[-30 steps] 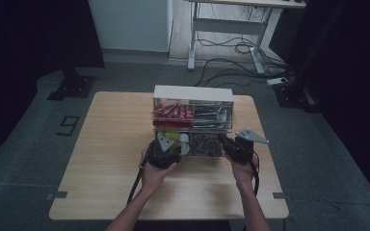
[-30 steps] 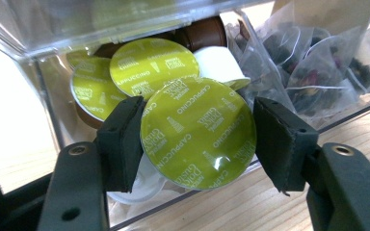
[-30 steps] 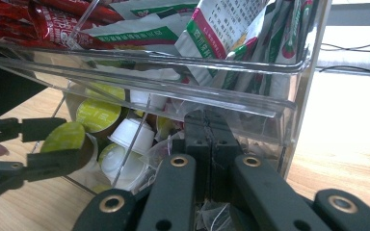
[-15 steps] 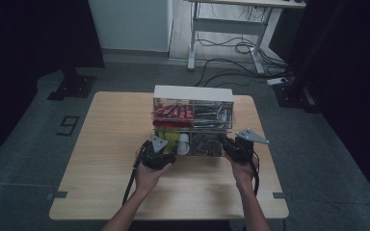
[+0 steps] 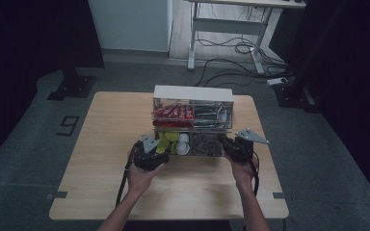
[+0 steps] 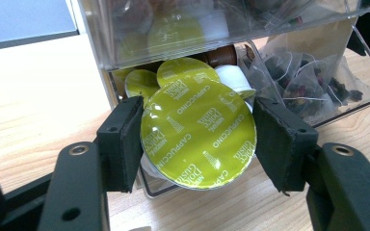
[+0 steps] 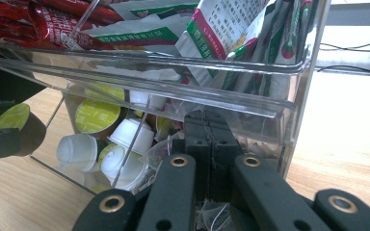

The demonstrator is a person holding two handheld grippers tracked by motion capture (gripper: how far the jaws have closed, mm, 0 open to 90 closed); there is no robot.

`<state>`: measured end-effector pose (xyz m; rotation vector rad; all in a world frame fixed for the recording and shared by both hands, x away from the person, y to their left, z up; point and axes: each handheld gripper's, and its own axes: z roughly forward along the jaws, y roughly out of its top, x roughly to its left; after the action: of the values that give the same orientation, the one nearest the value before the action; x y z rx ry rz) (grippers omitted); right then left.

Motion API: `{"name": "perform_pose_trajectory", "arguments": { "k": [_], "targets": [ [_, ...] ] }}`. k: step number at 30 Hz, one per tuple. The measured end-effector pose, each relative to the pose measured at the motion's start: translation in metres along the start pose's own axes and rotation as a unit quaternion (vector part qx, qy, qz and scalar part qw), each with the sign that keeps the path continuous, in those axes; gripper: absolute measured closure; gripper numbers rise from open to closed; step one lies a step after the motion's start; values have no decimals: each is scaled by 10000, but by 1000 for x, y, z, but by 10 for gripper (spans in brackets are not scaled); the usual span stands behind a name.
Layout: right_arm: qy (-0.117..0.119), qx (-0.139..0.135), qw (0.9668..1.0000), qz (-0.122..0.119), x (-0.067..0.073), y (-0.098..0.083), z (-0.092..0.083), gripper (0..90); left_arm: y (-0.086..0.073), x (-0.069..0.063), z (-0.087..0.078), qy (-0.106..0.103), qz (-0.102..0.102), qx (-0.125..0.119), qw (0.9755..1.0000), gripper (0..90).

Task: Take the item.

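Left gripper (image 6: 197, 139) has a yellow-green Dolce Gusto cappuccino capsule (image 6: 197, 132) pinched between its two black pads, lid facing the camera, just in front of the pulled-out lower drawer (image 6: 318, 115) of the clear acrylic organizer (image 5: 193, 94), low over the wooden table (image 5: 106, 144). Right gripper (image 7: 211, 132) is clamped tight with its jaws pressed together at that drawer's front edge, beside the white capsules (image 7: 125, 137) and tea bags (image 6: 298, 77) inside.
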<state>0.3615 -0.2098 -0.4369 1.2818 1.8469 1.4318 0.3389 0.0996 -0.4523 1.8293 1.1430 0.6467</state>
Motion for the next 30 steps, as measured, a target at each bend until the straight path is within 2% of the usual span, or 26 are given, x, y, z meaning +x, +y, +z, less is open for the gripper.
{"name": "perform_pose_trajectory", "arguments": {
  "k": [30],
  "targets": [
    [-3, -8, 10000, 8, 0, -1, 0, 890, 0, 12, -11, 89, -91, -17, 9999, 383]
  ]
}}
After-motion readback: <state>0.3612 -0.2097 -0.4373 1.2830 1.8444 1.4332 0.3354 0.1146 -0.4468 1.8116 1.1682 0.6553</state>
